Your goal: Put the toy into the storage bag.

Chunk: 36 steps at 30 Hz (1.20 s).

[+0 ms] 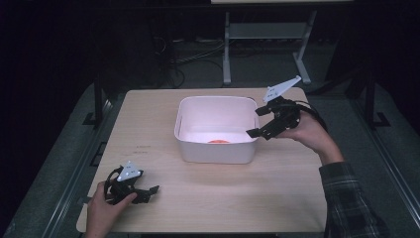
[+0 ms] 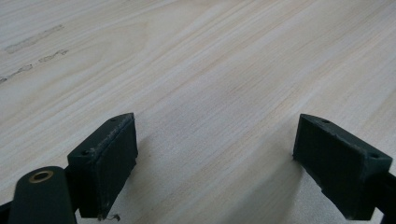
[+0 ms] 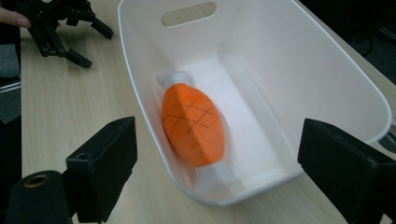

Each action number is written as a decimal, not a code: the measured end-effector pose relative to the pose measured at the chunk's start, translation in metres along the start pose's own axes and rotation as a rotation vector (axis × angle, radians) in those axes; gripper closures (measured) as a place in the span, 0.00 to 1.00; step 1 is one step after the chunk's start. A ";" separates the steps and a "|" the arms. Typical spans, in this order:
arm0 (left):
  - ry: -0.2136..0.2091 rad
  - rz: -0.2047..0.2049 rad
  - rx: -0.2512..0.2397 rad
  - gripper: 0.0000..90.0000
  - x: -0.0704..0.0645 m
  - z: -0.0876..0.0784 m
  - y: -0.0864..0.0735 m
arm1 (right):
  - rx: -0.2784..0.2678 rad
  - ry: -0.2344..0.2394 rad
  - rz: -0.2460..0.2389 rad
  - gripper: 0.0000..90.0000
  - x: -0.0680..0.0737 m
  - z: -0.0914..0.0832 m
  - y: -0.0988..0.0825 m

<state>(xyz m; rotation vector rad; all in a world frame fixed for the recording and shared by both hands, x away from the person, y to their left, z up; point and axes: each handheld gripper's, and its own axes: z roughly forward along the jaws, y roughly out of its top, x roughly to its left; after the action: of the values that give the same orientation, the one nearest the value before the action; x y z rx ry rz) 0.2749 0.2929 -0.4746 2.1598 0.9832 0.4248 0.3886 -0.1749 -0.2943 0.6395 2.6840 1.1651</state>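
A white tub (image 3: 261, 60) with a slot handle lies ahead of the right gripper (image 3: 217, 163), whose jaws stand wide apart and empty. Inside the tub, by its near wall, rests an orange toy (image 3: 194, 123) with white ends. Beyond the tub's far-left corner, the left gripper (image 3: 60, 28) sits on the wooden table (image 3: 70, 98).

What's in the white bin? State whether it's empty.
Not empty: the white bin holds one orange toy lying on its floor.

A tub (image 1: 216, 130) stands on the table (image 1: 208, 198), right of centre frame in the high view. A toy (image 3: 195, 122) lies inside it against the near wall. The right gripper (image 1: 257, 122) hangs at the tub's right edge; the left gripper (image 1: 148, 191) rests on the table at lower left.
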 end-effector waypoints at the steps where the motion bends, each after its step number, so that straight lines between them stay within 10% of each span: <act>1: 0.000 0.000 0.000 0.14 0.000 0.000 0.000 | -0.004 -0.004 0.008 0.13 0.001 -0.003 -0.003; 36: -0.001 0.000 -0.001 0.14 0.000 0.000 0.000 | -0.115 -0.165 0.277 0.12 0.031 -0.005 -0.165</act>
<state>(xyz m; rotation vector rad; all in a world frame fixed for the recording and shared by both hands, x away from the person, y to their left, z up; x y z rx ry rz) 0.2748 0.2929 -0.4748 2.1596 0.9823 0.4246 0.3061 -0.2648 -0.4096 1.0633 2.4269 1.2560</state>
